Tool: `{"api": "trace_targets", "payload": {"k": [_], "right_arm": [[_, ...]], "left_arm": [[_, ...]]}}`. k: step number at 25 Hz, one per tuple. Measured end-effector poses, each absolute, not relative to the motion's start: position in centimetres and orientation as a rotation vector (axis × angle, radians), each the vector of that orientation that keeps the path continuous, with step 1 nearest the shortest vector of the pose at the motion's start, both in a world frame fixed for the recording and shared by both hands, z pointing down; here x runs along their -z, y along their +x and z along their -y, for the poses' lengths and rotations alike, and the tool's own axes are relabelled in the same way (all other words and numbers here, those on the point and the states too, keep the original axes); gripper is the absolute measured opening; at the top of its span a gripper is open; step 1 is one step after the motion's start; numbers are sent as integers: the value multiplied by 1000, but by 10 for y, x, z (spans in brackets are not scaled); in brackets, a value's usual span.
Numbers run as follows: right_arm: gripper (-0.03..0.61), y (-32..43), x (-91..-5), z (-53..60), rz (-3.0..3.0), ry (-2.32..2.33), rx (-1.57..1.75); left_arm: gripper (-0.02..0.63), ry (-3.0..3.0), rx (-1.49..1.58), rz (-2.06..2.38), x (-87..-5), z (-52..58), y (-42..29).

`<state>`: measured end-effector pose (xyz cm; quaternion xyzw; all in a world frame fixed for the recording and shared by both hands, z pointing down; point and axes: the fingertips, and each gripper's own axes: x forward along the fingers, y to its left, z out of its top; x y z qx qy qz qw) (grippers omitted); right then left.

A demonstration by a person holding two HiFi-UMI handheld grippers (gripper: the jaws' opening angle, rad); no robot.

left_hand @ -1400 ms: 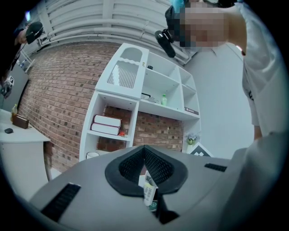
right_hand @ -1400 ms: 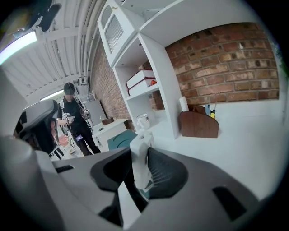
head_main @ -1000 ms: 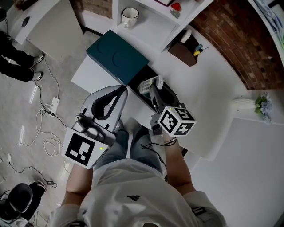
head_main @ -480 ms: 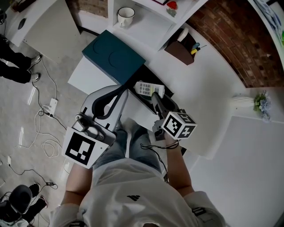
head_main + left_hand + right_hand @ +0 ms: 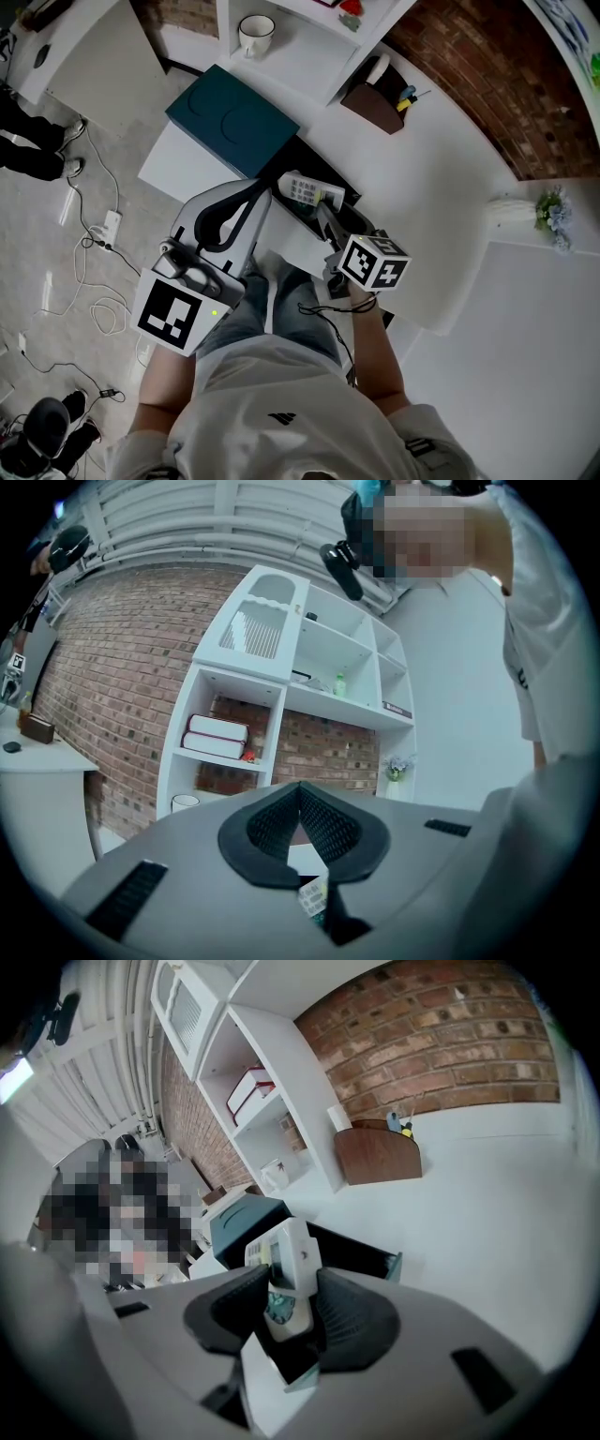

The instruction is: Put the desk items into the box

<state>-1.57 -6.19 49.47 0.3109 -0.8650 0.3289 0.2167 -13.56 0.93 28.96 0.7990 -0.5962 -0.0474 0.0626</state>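
So the white calculator (image 5: 302, 189) is sitting over the open black box (image 5: 305, 159), at the end nearest the dark teal lid (image 5: 234, 120), which lies flat just beside the box. In the right gripper view the calculator (image 5: 286, 1255) stands on end between the jaws of the right gripper (image 5: 292, 1281), keypad side turned left, with a round green logo low on it. Those jaws have just been opening. The calculator is between them, and there's a dark sliver of gap between its lower part and the right pad, so it looks let go rather than squeezed. From the head view the right gripper (image 5: 323, 208) points down and away from the person, with its marker cube (image 5: 375, 261) behind it. The left gripper (image 5: 251, 195) hovers over the person's lap, just left of the box. In its own view the left gripper (image 5: 300, 794) has its pads pinched together at the tips with nothing in them. Further out on the white desk (image 5: 431, 187) there's a brown pen holder (image 5: 373, 105) with a few pens in it, well apart from the box. A white mug (image 5: 255, 36) sits on a low shelf beyond the lid. Cables (image 5: 94, 244) trail across the floor on the left.
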Motion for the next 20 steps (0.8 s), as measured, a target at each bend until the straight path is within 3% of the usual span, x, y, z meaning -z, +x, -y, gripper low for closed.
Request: {"api": "trace_targets", "payload": {"k": [9, 12, 20], "right_arm": [[164, -3, -499, 59, 2364, 811, -844], [206, 2, -501, 59, 2350, 795, -795], [187, 6, -491, 64, 2398, 815, -797]], "left_arm": [[12, 2419, 141, 1793, -289, -4, -125], [12, 2426, 142, 1790, -288, -2, -120], [12, 2440, 137, 1772, -287, 5, -108]]}}
